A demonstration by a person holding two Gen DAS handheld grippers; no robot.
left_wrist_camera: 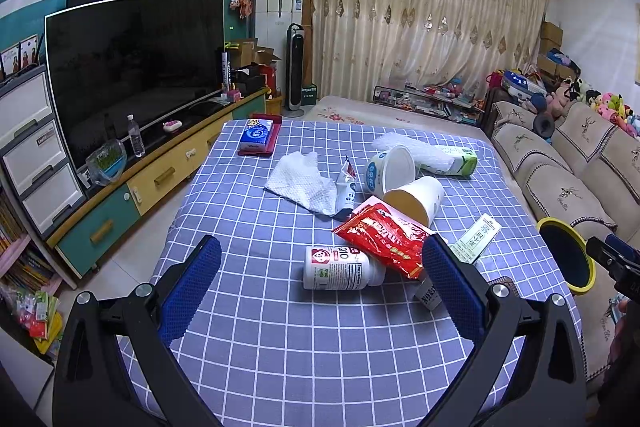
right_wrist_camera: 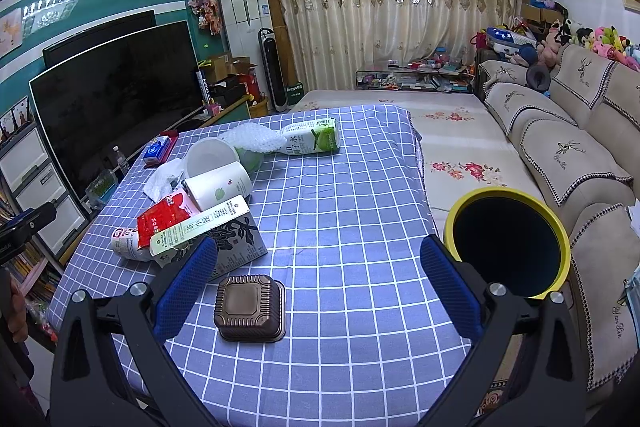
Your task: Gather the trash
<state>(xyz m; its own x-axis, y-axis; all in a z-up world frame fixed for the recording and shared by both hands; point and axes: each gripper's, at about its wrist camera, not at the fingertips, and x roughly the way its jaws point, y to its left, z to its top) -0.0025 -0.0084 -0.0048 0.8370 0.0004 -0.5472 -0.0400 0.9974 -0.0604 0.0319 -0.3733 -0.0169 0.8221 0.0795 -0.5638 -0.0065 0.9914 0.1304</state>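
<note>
Left tool (left_wrist_camera: 322, 275) spread wide and empty, hung low over the checked bench (left_wrist_camera: 280, 367), framed a white supplement bottle (left_wrist_camera: 340, 268) lying on its side. Right tool (right_wrist_camera: 318, 281) likewise spread and empty, poised above a brown ribbed tray (right_wrist_camera: 250, 308) turned upside down. Beyond that, more litter in a heap: red snack packet (left_wrist_camera: 382, 237) draped over the bottle's right end, paper cup (left_wrist_camera: 416, 201) and yoghurt tub (left_wrist_camera: 390, 169) tipped over with mouths toward the camera, crumpled tissue (left_wrist_camera: 302, 181) to their left, green drink carton (right_wrist_camera: 310, 139) at the far edge. Off the bench's right side, well apart from the heap, stood a yellow-rimmed bin (right_wrist_camera: 508, 241).

Bottle's long axis ran left-right across the left view, broad base at the left, the other end hidden under the packet.

Judged risks: round bottle likely to roll away if pinched off-centre; overlapping packet likely to be dragged along or flipped; long carry to the bin could drop a loosely held piece onto the floor.
</note>
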